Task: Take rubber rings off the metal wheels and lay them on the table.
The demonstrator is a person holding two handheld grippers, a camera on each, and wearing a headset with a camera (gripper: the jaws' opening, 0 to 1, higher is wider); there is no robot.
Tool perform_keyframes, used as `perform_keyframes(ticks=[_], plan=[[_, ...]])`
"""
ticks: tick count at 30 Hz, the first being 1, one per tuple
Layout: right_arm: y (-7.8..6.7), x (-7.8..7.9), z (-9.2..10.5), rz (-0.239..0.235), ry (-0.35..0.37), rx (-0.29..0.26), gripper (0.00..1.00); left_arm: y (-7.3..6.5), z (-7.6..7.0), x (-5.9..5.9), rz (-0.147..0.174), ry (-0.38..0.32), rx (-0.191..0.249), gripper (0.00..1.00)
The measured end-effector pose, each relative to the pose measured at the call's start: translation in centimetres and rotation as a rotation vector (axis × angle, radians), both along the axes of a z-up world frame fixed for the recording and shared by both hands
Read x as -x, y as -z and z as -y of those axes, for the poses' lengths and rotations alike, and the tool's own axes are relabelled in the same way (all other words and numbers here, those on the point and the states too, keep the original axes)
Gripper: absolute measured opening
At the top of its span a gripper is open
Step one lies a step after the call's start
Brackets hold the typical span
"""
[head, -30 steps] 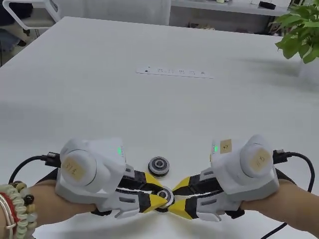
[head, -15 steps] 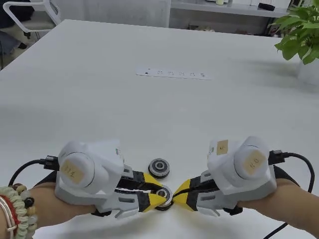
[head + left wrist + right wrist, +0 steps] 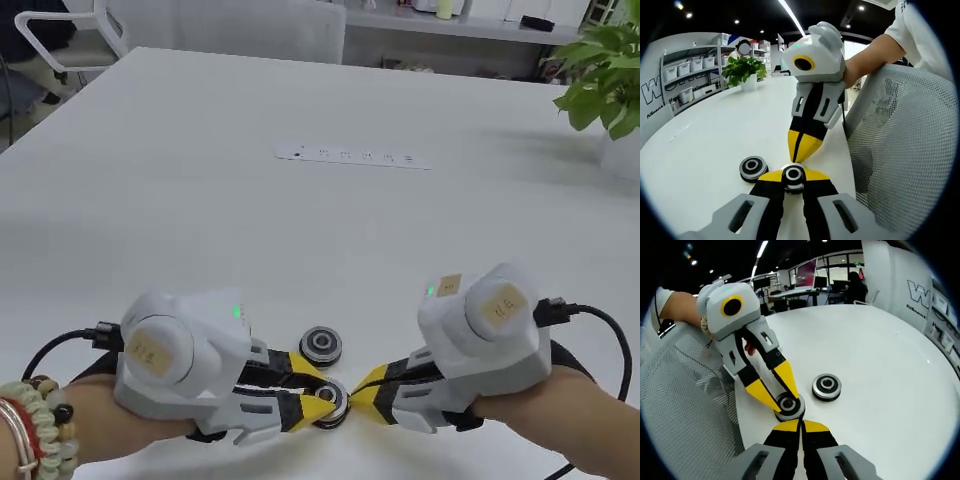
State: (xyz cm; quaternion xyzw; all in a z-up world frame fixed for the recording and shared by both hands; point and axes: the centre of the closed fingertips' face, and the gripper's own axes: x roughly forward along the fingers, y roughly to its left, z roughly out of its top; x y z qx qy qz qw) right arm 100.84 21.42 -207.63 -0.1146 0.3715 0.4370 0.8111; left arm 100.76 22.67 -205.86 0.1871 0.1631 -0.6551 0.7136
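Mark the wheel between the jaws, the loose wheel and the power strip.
wheel between the jaws (image 3: 789,405), right gripper view, its hub.
loose wheel (image 3: 321,345), head view, its top face.
power strip (image 3: 352,156), head view, its middle.

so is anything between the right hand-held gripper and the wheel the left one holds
Nothing visible. The right hand-held gripper, tips closed, meets the wheel clamped in the left hand-held gripper; the second wheel lies apart, beside them.

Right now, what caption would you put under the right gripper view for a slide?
Left gripper clamps a metal wheel; right gripper, jaws shut, meets its rim; second wheel lies beside.
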Motion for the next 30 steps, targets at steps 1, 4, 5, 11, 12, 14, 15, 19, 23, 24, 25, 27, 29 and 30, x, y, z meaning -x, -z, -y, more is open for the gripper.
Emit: perform_keyframes(ticks=[1,4,5,11,12,14,15,19,23,24,25,27,29,30], plan=[[0.07,0.07,0.01,-0.023,0.022,-0.018,0.00,0.00,0.00,0.02,-0.002,-0.001,0.001,0.08],[0.05,0.07,0.14,-0.095,0.089,-0.079,0.00,0.00,0.01,0.03,-0.004,0.000,0.008,0.08],[0.01,-0.03,0.17,-0.138,0.133,-0.113,0.00,0.02,0.01,0.06,-0.004,-0.001,0.009,0.08],[-0.28,-0.12,0.30,-0.248,0.228,-0.244,0.00,0.02,0.06,0.07,-0.011,0.000,0.020,0.08],[-0.27,-0.05,0.37,-0.277,0.252,-0.257,0.00,0.02,0.08,0.07,-0.013,-0.001,0.023,0.08],[-0.09,0.08,0.49,-0.293,0.256,-0.242,0.00,0.04,0.15,0.12,-0.019,0.000,0.028,0.08],[-0.13,0.09,0.46,-0.282,0.252,-0.233,0.00,0.04,0.20,0.14,-0.015,0.001,0.030,0.08],[-0.15,0.23,0.39,-0.291,0.261,-0.214,0.00,0.01,0.26,0.20,-0.016,0.001,0.032,0.08],[-0.39,0.35,0.40,-0.293,0.259,-0.217,0.00,0.01,0.25,0.24,-0.015,0.003,0.032,0.08],[-0.49,0.30,0.36,-0.305,0.275,-0.231,0.00,0.01,0.26,0.24,-0.015,0.003,0.031,0.08],[-0.53,0.28,0.32,-0.314,0.284,-0.241,0.00,0.00,0.25,0.25,-0.016,0.003,0.031,0.08],[-0.52,0.37,0.31,-0.333,0.293,-0.265,0.00,0.00,0.24,0.24,-0.019,0.004,0.029,0.08],[-0.64,0.34,0.31,-0.363,0.317,-0.305,0.00,0.00,0.26,0.25,-0.018,0.005,0.023,0.08],[-0.70,0.32,0.31,-0.379,0.330,-0.325,0.00,-0.01,0.27,0.25,-0.017,0.006,0.020,0.08]])
